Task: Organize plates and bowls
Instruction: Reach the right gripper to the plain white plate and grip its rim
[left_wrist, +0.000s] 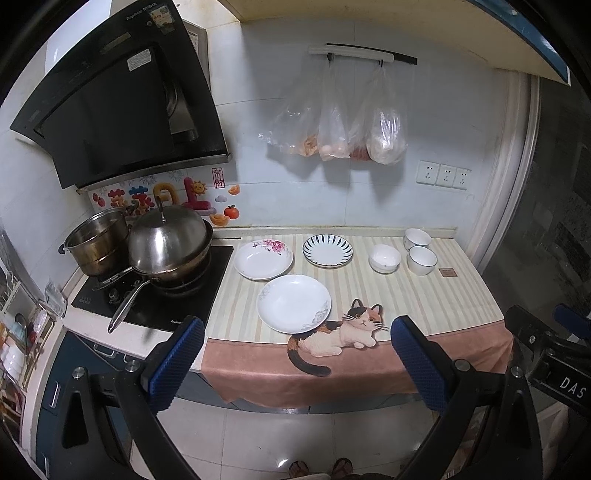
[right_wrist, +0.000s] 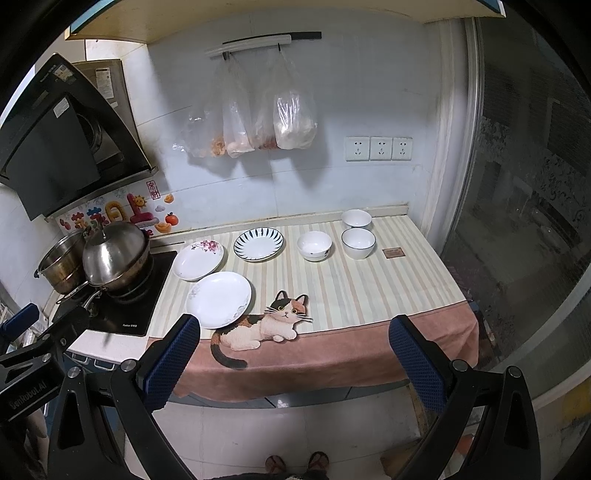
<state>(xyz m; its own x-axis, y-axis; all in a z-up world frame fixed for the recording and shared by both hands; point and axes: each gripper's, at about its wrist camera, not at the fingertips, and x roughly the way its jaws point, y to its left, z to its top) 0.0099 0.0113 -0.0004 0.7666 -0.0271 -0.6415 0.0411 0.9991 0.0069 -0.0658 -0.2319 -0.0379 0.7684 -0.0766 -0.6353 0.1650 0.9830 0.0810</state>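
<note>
Three plates lie on the striped cloth: a plain white plate nearest, a pink-flower plate behind it, a blue-striped plate to the right. Three white bowls stand further right: one alone, a blue-rimmed one, and one by the wall. My left gripper is open and empty, held back from the counter's front edge. My right gripper is open and empty, likewise back from the edge.
A stove with a lidded wok and a steel pot stands left of the plates. Plastic bags hang on the wall above. A small brown tag lies right of the bowls. A cat picture marks the cloth's front.
</note>
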